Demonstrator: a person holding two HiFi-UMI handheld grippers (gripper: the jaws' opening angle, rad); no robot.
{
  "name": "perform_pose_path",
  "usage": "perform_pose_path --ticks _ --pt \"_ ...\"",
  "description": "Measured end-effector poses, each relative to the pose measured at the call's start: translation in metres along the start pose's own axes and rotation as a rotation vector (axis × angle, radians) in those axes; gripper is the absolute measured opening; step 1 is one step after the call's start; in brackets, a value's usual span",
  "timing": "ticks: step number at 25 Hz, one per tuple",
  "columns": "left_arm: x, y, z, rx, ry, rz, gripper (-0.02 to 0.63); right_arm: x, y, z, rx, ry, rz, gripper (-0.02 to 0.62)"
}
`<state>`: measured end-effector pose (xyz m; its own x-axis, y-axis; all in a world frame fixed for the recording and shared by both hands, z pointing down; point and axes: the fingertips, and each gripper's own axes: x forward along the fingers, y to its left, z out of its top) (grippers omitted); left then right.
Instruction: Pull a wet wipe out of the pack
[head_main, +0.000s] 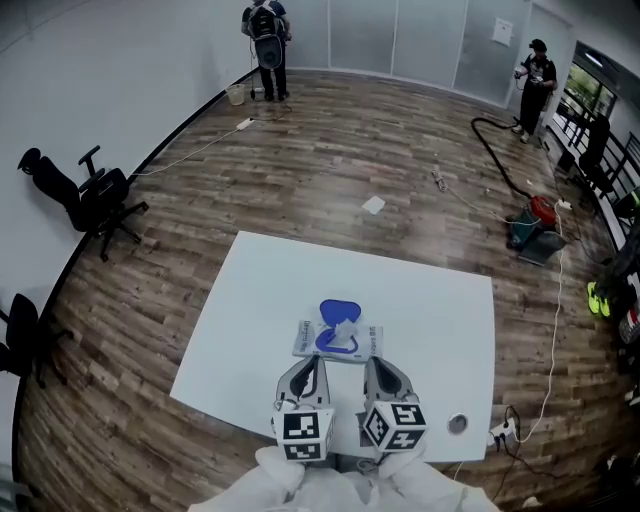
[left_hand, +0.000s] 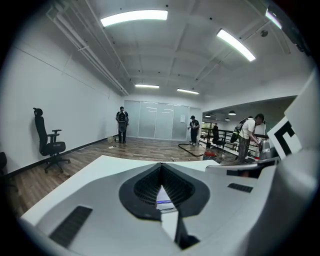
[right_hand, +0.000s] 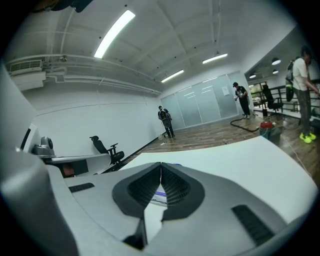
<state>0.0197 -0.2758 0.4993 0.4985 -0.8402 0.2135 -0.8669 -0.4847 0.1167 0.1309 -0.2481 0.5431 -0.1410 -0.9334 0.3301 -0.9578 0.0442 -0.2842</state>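
Grey left claw (head_main: 316, 362) and right claw (head_main: 370, 364), closed, point parallel at pack (head_main: 308, 340).

The grey left gripper (head_main: 320, 360) and grey right gripper (head_main: 367, 362) sit side by side at the near edge of the white, blue-lidded wet-wipe pack (head_main: 306, 341), both with jaws closed together and empty.

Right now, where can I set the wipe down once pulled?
Free: the table beyond the wipe pack, and right of it toward the round cap. Crowded: the near edge, around left gripper and right gripper.
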Motion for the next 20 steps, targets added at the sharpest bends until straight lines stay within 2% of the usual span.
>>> perform_pose_path --ticks 9,15,20 --pt "-0.007 0.004 -0.019 0.006 0.042 0.042 -0.003 0.025 -0.010 -0.001 0.024 0.011 0.032 0.011" --pt "-0.017 0.014 -0.019 0.028 0.042 0.079 -0.003 0.047 -0.009 -0.008 -0.008 0.028 0.065 0.011" --pt "-0.025 0.029 -0.021 0.002 0.048 0.125 -0.003 0.063 -0.003 -0.014 -0.021 0.047 0.086 0.012"
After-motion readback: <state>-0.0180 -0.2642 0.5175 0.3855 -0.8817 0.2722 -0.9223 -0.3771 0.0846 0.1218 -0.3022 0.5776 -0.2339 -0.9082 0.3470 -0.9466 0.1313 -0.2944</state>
